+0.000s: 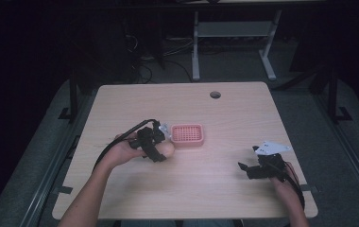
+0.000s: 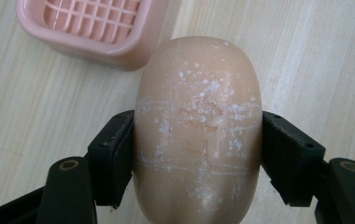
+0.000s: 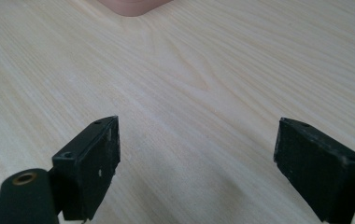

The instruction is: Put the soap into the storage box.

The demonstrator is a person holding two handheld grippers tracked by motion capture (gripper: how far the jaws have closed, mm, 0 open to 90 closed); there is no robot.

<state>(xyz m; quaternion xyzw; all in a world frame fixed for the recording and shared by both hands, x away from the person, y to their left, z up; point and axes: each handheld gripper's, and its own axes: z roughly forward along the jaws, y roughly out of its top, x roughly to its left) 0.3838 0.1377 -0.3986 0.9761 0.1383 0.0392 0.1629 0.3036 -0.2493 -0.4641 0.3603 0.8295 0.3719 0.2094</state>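
Left gripper [image 2: 199, 154] pinches the smooth peach oval soap bar [image 2: 199, 126]; right gripper [image 3: 196, 163] spread, idle; probably lower it level into the pink slatted plastic dish [image 2: 94, 28]

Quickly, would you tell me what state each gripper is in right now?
Left gripper: closed on the peach-coloured soap bar, beside the pink soap dish.
Right gripper: open, holding nothing, over the table.

My 2 left gripper [image 2: 198, 154] jaws are showing black against a peach-tan soap bar [image 2: 198, 126] flecked with white specks and pale scratch lines. The soap dish [image 2: 96, 32] is showing pink with a square grid pattern. The table [image 3: 203, 84] is showing pale wood grain.
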